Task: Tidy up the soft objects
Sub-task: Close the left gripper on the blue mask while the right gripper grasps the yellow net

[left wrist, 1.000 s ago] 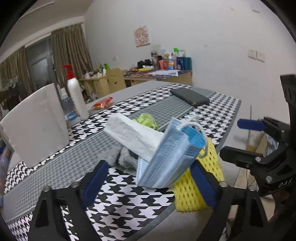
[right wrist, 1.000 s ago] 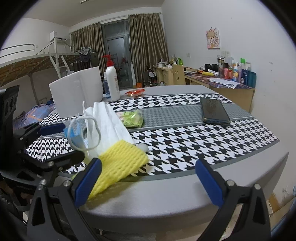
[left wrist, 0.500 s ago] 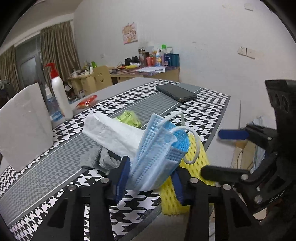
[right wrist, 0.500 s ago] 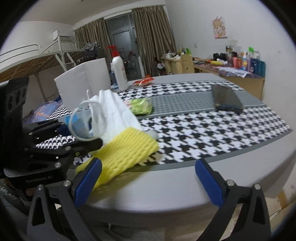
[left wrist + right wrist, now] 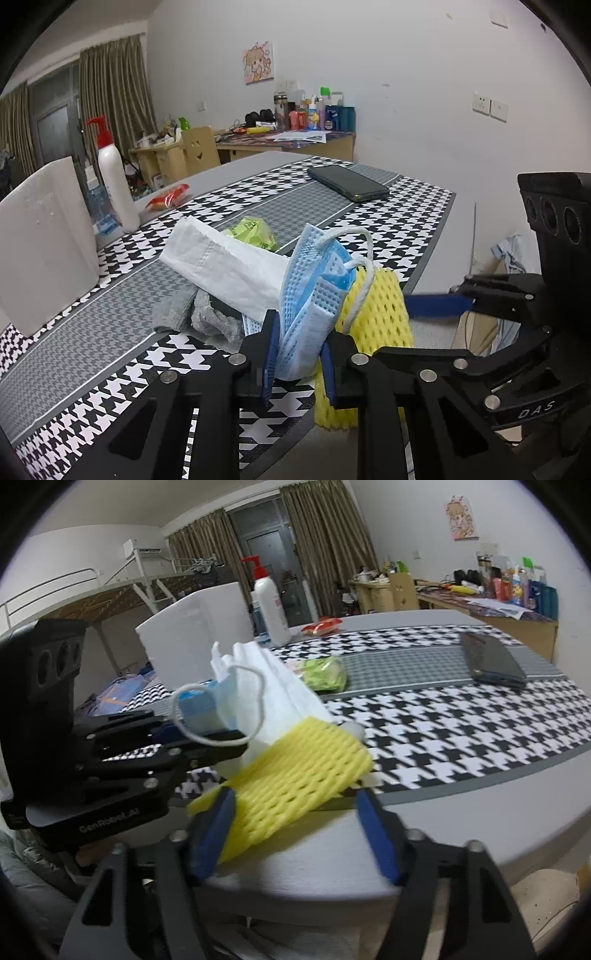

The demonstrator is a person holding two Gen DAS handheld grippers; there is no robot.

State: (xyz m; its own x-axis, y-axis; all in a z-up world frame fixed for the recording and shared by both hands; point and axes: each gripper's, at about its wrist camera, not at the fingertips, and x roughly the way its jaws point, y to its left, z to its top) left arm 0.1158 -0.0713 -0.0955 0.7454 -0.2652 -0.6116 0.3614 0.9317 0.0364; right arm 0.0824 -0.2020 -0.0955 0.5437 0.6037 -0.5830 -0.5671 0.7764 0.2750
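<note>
My left gripper (image 5: 299, 362) is closing its jaws on a blue face mask (image 5: 310, 295), whose folded body is squeezed between the pads. Its white ear loops stick up. The mask (image 5: 199, 709) also shows at the left of the right wrist view. Beside it a yellow foam net (image 5: 295, 775) hangs over the table edge. My right gripper (image 5: 295, 830) is closing around the net's near end; the left pad touches it and the right pad stands clear. Under the mask lie a white folded mask (image 5: 225, 266) and a grey cloth (image 5: 207, 314).
A green packet (image 5: 255, 234) lies behind the pile and a dark phone (image 5: 347, 182) farther back on the houndstooth runner (image 5: 110, 369). A white block (image 5: 44, 243), a pump bottle (image 5: 114, 184) and a red packet (image 5: 168, 195) stand at the left. The table's rounded edge (image 5: 480, 812) is close.
The left jaws have come together onto the blue mask, crumpling it upright. The right jaws have narrowed from wide open to either side of the yellow net.
</note>
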